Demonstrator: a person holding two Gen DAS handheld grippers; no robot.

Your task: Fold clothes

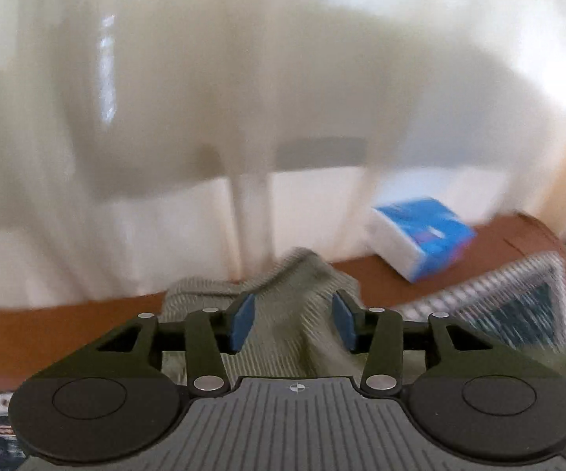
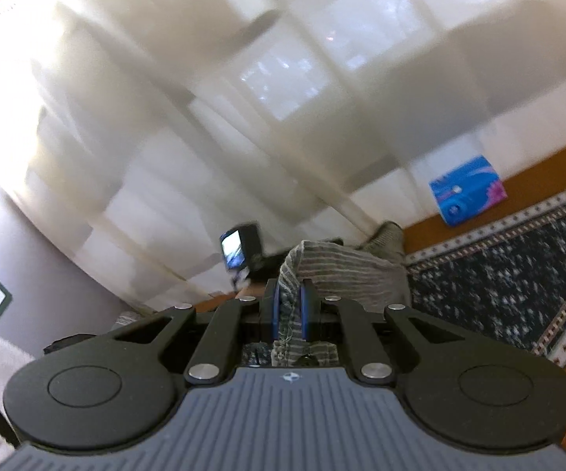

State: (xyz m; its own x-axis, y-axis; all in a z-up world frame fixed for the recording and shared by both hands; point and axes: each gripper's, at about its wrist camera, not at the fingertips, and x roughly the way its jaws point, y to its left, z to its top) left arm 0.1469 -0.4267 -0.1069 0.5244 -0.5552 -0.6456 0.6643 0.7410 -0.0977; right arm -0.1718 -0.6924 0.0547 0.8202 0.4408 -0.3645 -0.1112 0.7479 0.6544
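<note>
The right hand-held gripper [image 2: 287, 306] pinches the striped garment's [image 2: 345, 271] edge at lower centre; the left hand-held gripper [image 1: 293, 324] stands wide, blurred cloth apparently loose between.

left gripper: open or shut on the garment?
Open. The left gripper has its blue pads spread apart; the striped garment lies between them, unpinched.

grey-green striped garment [image 2: 345, 271], bunched, lifted above rug
</note>
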